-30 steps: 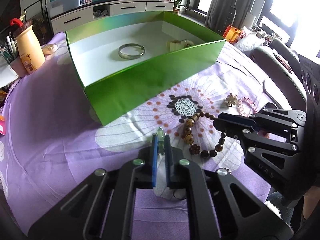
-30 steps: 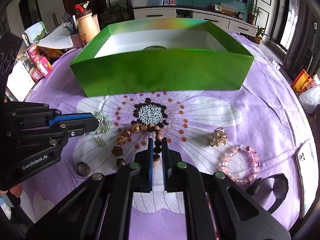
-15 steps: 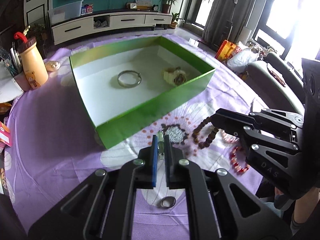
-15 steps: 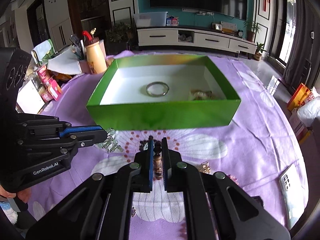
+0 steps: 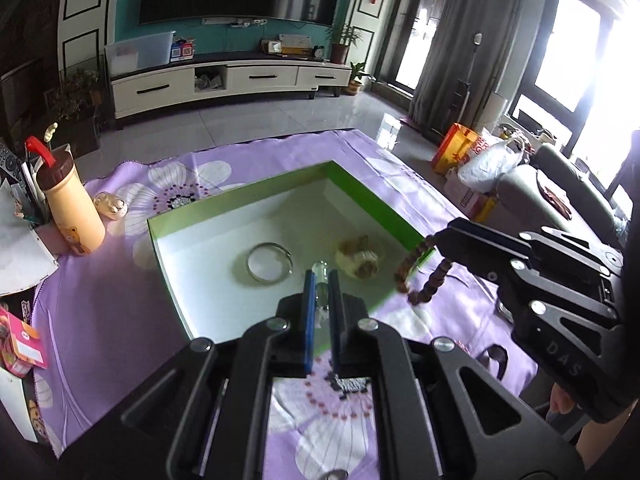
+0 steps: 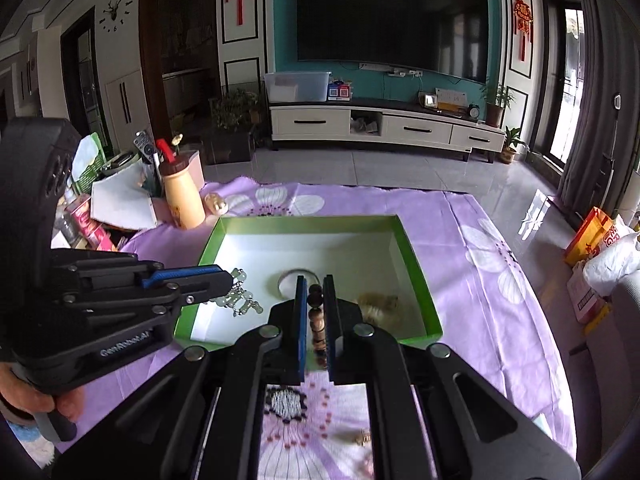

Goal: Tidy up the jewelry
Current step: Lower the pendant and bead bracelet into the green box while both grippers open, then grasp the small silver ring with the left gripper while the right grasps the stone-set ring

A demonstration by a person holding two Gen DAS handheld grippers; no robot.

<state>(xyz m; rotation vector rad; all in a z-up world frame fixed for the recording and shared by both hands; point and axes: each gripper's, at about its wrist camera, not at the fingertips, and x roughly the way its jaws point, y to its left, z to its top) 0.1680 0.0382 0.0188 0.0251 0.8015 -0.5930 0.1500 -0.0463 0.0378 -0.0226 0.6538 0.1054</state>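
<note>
The pale bead bracelet (image 6: 240,300) is held by the left gripper (image 5: 320,280) and the brown bead bracelet (image 5: 420,272) by the right gripper (image 6: 316,296), both raised at frame centre so they can be released into the green box (image 6: 416,268).

Worktop (image 6: 500,280): covered by purple flower-print cloth. Directly on it: green box (image 6: 416,268), centre; peach bottle (image 6: 182,200), 10 o'clock; small cream trinket (image 6: 216,204) beside bottle; gold charm (image 6: 364,438), 6 o'clock; ring (image 5: 336,474), near edge.
</note>
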